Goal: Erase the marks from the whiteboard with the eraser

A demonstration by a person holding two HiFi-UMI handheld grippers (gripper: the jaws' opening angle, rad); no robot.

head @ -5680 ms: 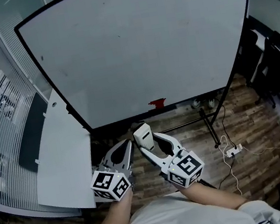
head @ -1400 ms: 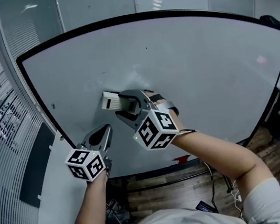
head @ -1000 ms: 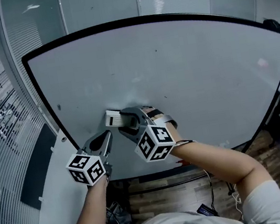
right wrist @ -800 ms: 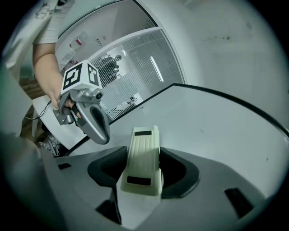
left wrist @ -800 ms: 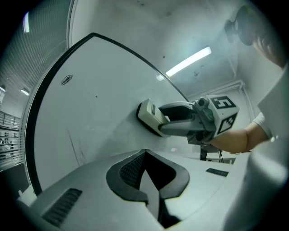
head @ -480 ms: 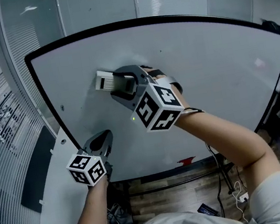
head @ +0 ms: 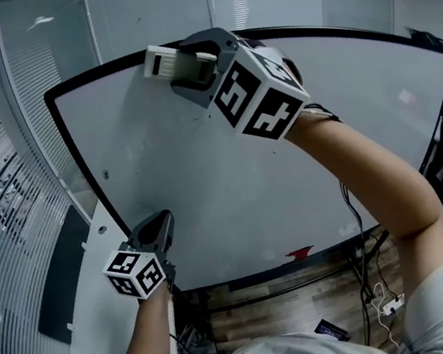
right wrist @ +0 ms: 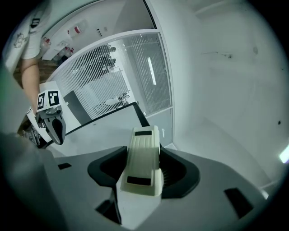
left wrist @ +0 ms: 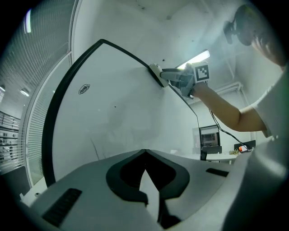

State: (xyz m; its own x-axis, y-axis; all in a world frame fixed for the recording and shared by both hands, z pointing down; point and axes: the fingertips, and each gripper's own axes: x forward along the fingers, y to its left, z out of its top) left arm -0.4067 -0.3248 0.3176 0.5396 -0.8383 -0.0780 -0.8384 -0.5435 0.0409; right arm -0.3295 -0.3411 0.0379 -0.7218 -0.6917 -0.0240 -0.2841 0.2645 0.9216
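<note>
Right gripper [head: 190, 64]: jaws clamped on the eraser [head: 161, 59], a cream plastic block w/ ribbed back. It's held by its rear half, and the front half sticks out past the tips. Marker cube sits behind the jaws, w/ the arm stretched up and out. The eraser is at the top rim of the whiteboard [head: 230, 179], left of the board's middle, overlapping the black frame. In the left gripper view it lies flat against the board at that top edge.

Left gripper [head: 156, 229]: jaws together, tips meeting, nothing btw them. It's held low, near the whiteboard's lower-left corner, tips pointing at the board surface but apart from it, well below the eraser.

Whiteboard: big white panel, black frame, on a stand. Surface is mostly clean. There are a few tiny dark specks in the upper part, plus a faint grey smear low on the board in the left gripper view. Small round logo near its left edge. A small red object [head: 300, 254] sits on the board's bottom ledge, right of middle; can't tell what it is.

Left of the whiteboard: a white desk top [head: 102, 318], then a glass partition w/ blinds [head: 1, 167]. Below the whiteboard: wood floor [head: 309, 300], w/ cables and a power strip [head: 391, 303] toward the board's right leg.
</note>
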